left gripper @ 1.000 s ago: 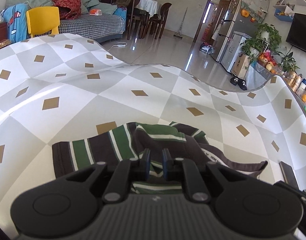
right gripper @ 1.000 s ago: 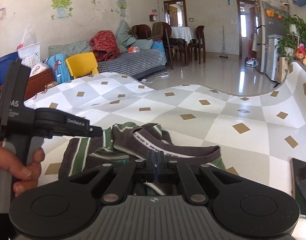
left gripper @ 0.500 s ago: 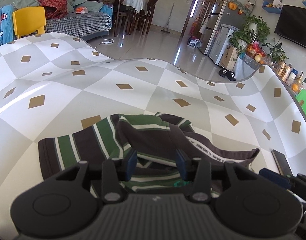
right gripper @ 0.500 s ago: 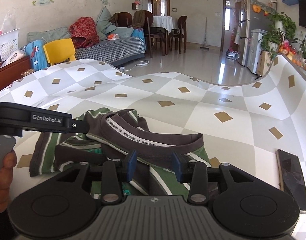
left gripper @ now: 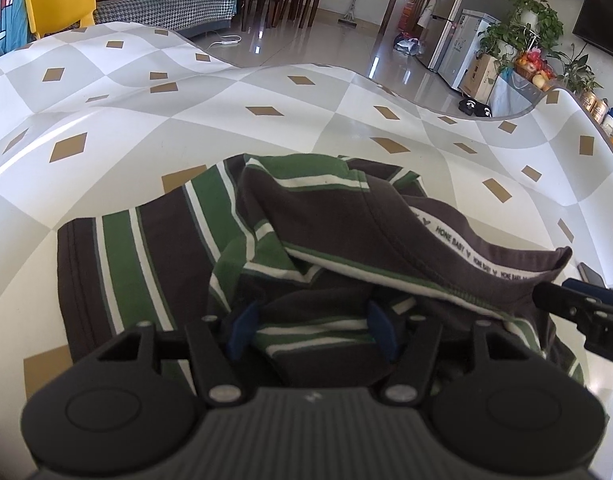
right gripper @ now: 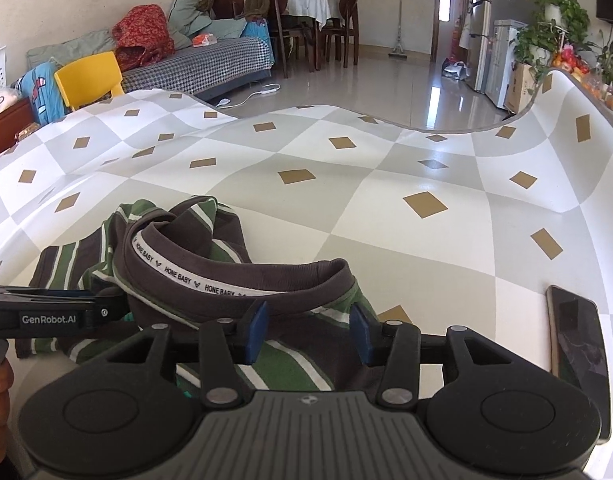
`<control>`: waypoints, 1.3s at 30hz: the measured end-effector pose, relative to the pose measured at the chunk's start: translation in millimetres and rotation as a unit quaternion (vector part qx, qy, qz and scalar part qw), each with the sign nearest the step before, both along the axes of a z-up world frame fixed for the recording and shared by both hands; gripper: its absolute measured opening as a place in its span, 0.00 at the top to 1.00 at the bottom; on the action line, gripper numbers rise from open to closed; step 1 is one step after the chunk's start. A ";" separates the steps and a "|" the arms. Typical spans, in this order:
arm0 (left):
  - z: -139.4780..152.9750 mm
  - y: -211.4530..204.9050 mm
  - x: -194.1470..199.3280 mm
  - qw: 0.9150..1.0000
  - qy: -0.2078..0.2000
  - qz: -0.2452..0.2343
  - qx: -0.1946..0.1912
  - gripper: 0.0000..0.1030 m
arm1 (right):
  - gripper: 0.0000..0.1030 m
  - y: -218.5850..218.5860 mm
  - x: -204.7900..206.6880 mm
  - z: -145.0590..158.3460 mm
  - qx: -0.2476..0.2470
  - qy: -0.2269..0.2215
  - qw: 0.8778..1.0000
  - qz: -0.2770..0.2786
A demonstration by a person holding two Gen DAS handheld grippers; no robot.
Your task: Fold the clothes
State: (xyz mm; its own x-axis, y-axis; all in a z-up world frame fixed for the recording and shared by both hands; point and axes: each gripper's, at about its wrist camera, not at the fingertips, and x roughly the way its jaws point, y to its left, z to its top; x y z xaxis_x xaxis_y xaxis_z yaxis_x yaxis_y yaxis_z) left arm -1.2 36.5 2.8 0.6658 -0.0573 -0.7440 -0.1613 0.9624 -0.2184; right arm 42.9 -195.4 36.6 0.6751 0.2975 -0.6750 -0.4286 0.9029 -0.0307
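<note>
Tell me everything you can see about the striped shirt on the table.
The striped shirt is soft knit fabric in dark brown, green and white stripes, with a brown ribbed collar lined by white tape printed "HONE BABY". It lies crumpled and partly folded over itself on the checked tablecloth. The left gripper and right gripper are both opening, cloth lying between their blue fingers, not pinched. A phone lies apart, beside it.

Both wrist fisheyes looking steeply down, close over the crumpled green-and-brown striped cotton shirt, sharing the diamond-patterned table covering (living room beyond).
</note>
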 end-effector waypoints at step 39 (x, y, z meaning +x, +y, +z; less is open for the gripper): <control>-6.3 -6.6 2.8 0.999 -0.016 -0.031 0.026 0.33 | 0.53 -33.8 84.8 -24.2 0.119 0.097 0.981 0.121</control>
